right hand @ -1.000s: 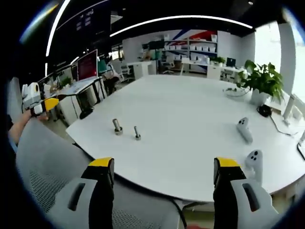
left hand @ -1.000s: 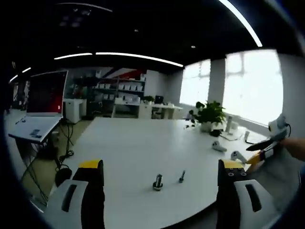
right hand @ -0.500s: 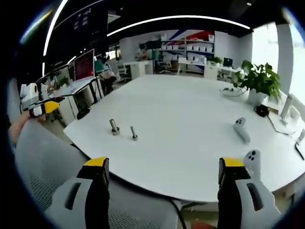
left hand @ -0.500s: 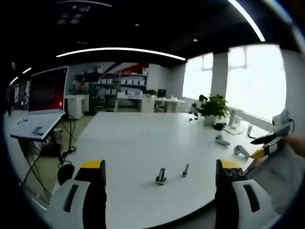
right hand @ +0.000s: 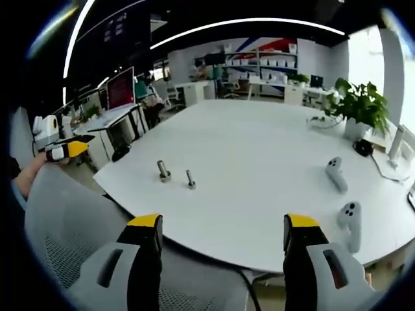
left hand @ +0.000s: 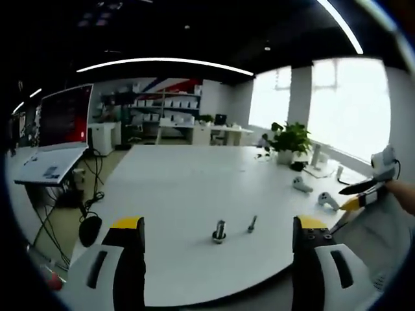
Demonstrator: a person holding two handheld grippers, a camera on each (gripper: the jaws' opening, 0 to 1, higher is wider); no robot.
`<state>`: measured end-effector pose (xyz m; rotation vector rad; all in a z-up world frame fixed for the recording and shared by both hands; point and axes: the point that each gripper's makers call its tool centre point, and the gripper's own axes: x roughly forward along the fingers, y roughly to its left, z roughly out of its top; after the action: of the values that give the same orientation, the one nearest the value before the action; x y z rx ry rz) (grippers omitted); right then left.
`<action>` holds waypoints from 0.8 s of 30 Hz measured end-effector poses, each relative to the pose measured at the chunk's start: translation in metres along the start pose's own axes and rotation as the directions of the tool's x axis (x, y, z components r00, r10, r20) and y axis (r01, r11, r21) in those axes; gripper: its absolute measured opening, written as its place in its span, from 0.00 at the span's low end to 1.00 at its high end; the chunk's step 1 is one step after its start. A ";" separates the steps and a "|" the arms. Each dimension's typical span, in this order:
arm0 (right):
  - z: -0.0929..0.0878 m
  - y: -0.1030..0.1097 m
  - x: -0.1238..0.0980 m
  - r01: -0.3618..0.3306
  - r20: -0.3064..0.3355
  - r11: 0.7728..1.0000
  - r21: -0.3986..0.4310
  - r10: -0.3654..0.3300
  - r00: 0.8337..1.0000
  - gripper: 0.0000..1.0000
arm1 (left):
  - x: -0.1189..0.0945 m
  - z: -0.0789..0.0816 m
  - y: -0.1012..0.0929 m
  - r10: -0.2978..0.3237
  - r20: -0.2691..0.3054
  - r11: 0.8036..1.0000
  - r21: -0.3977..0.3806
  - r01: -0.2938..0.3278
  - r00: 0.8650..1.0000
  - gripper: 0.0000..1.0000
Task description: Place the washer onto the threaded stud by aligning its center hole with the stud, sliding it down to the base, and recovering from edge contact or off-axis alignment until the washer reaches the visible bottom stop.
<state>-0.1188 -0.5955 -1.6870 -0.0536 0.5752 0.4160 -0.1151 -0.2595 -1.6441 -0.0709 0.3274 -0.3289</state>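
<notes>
Nothing of the placement is done so far as the pictures show. In the left gripper view the left gripper hangs over the near edge of the white table with its jaws spread wide and nothing between them. Just past it, toward twelve o'clock, stands the threaded stud on its wider base, and a smaller upright fastener sits just beside it at about two o'clock. Whether a washer lies at either base is too small to tell; the collar around the stud's foot may be the bottom stop or a washer.

In the right gripper view the right gripper is also wide open and empty, held over a grey mesh chair back short of the table edge. The two fasteners stand at about eleven o'clock from it, well apart from the jaws. Two white handheld controllers lie at two o'clock, and a potted plant beyond them.

What remains appears to be everything: finding and picking up the washer, centring its hole on the stud, and sliding it down.
</notes>
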 end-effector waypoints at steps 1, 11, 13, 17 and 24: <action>0.001 -0.001 0.000 0.006 0.006 1.000 -0.001 -0.006 1.000 0.77 | 0.000 -0.001 0.001 0.001 -0.006 1.000 -0.004 -0.001 1.000 0.95; 0.000 -0.001 0.001 0.003 0.002 0.999 0.033 -0.003 1.000 0.76 | 0.001 0.001 0.001 -0.002 -0.003 1.000 0.007 0.002 1.000 0.97; -0.001 -0.002 0.001 0.006 0.000 0.999 0.051 -0.006 1.000 0.76 | 0.001 0.000 0.001 -0.002 -0.008 1.000 0.005 0.002 1.000 0.97; 0.000 -0.001 0.001 0.008 0.004 0.999 0.050 -0.008 1.000 0.74 | 0.001 -0.002 0.000 -0.007 -0.018 1.000 0.006 0.007 1.000 0.96; -0.002 -0.004 0.001 0.017 -0.004 0.997 0.071 -0.017 1.000 0.73 | 0.001 -0.004 -0.002 -0.016 -0.030 1.000 0.012 0.016 0.999 0.92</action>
<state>-0.1170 -0.5988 -1.6895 0.0087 0.5925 0.3788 -0.1161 -0.2615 -1.6478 -0.0569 0.3548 -0.3480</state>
